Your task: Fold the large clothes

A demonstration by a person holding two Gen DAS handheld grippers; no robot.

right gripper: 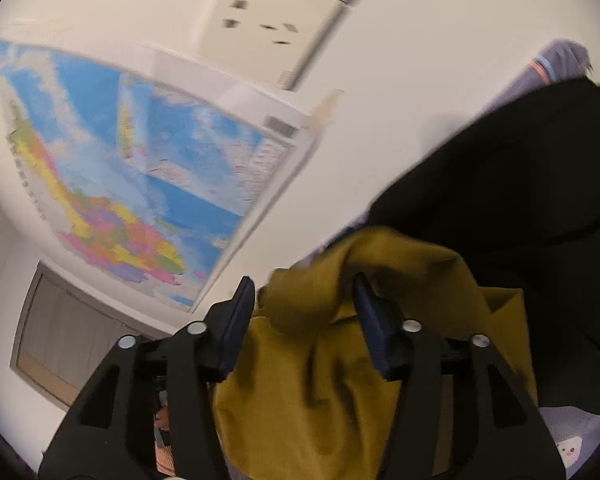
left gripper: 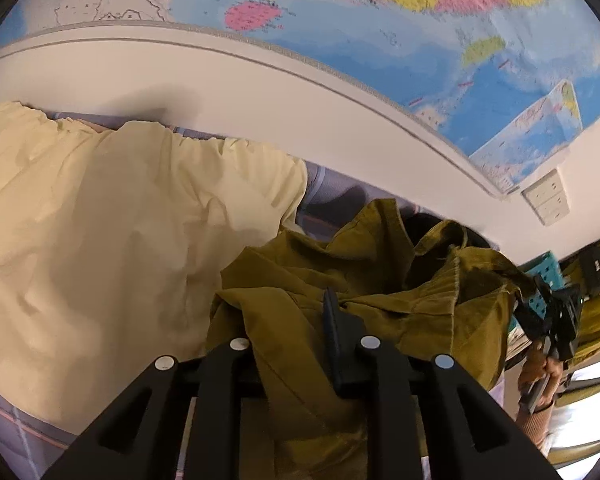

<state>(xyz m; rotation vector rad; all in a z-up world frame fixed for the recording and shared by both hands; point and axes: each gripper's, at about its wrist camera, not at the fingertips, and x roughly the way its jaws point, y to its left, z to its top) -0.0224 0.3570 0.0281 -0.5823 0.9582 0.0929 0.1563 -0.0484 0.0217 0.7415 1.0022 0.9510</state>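
An olive-green garment [left gripper: 380, 280] hangs bunched between both grippers, lifted above the bed. My left gripper [left gripper: 296, 320] is shut on a fold of it; only the right finger [left gripper: 336, 336] shows, the left one is under the cloth. My right gripper [right gripper: 304, 312] holds another part of the same garment [right gripper: 312, 380] between its two dark fingers, which stand a little apart around the thick cloth. The right gripper also shows in the left wrist view [left gripper: 556, 320], at the far right, held by a hand.
A pale yellow garment [left gripper: 120, 240] lies spread on the lilac bedsheet [left gripper: 332, 192] at left. A black garment [right gripper: 520, 220] lies at right. A wall map [left gripper: 380, 20] hangs behind the bed, with a wall socket [left gripper: 546, 200] and a teal crate [left gripper: 544, 272].
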